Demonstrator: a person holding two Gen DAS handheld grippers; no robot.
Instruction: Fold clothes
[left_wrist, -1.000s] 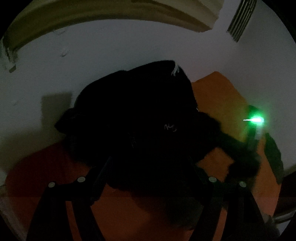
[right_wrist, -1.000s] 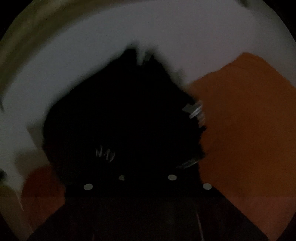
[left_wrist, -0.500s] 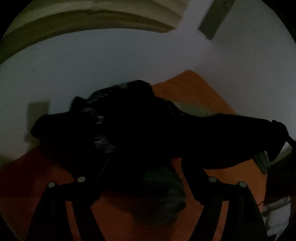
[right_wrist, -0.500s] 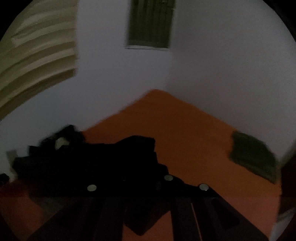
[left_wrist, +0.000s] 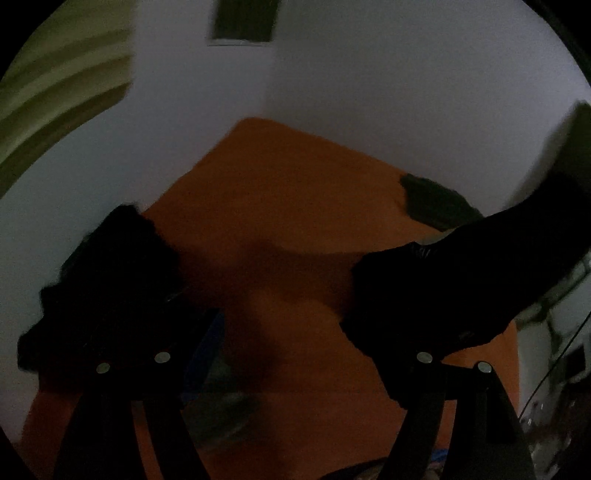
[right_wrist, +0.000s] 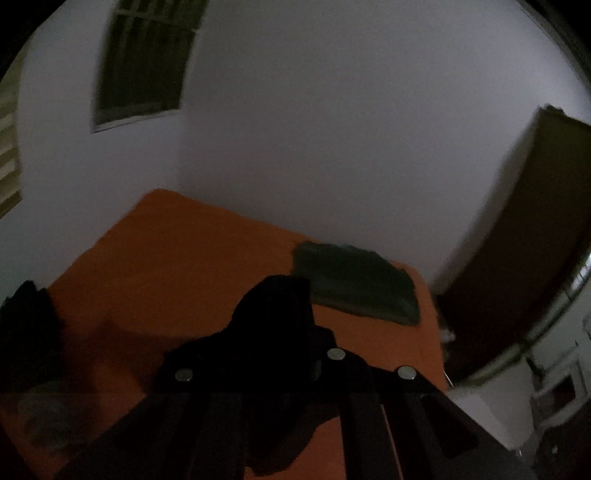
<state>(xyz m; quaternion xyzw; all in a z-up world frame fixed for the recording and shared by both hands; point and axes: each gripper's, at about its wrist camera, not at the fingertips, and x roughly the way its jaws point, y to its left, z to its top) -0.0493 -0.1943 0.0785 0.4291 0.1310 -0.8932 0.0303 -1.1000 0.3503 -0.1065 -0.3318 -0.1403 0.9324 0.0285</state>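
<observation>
Right gripper (right_wrist: 258, 373): jaws together, clamped on black garment (right_wrist: 273, 325) lifted above orange bed (right_wrist: 166, 258). Left gripper (left_wrist: 291, 354): jaws wide apart, nothing between. Black clothing pile (left_wrist: 110, 273) on bed's left; folded green cloth (right_wrist: 354, 284) at far edge.

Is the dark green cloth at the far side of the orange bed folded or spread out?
Folded, apparently: the dark green cloth lies as a compact, flat block on the orange bed. Dim light hides individual layers.
</observation>
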